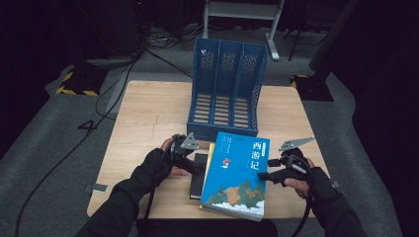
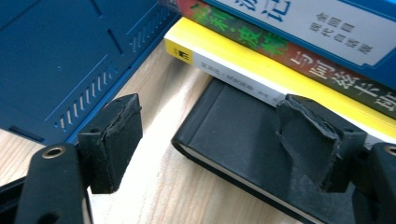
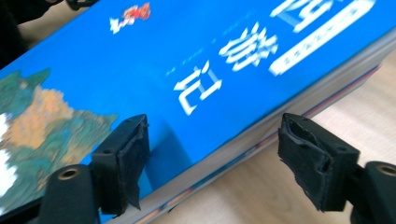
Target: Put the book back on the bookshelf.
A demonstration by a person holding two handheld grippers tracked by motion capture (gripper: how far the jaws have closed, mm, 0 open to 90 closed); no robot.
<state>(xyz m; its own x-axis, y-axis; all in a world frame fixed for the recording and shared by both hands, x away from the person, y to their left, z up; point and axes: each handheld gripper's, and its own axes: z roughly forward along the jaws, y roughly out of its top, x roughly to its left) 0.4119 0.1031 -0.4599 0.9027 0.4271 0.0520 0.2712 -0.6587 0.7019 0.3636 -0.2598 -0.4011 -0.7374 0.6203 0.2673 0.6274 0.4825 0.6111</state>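
Note:
A stack of books lies near the table's front edge. On top is a blue book [image 1: 237, 173] [image 3: 187, 60] with white characters. Under it sits a yellow-edged book [image 2: 243, 60], and a black notebook [image 1: 198, 180] [image 2: 243, 135] lies lowest, sticking out to the left. My left gripper [image 1: 196, 165] [image 2: 210, 140] is open at the stack's left side, its jaws standing over the black notebook's corner without touching it. My right gripper [image 1: 264, 175] [image 3: 215, 154] is open at the blue book's right edge, one jaw over the cover, the other beyond the edge above the wood.
A blue three-slot file holder [image 1: 225, 94] [image 2: 60, 56] stands upright just behind the books, close to my left gripper. The wooden table [image 1: 148, 113] has bare room at the left and far right. Cables and a desk frame lie on the floor beyond it.

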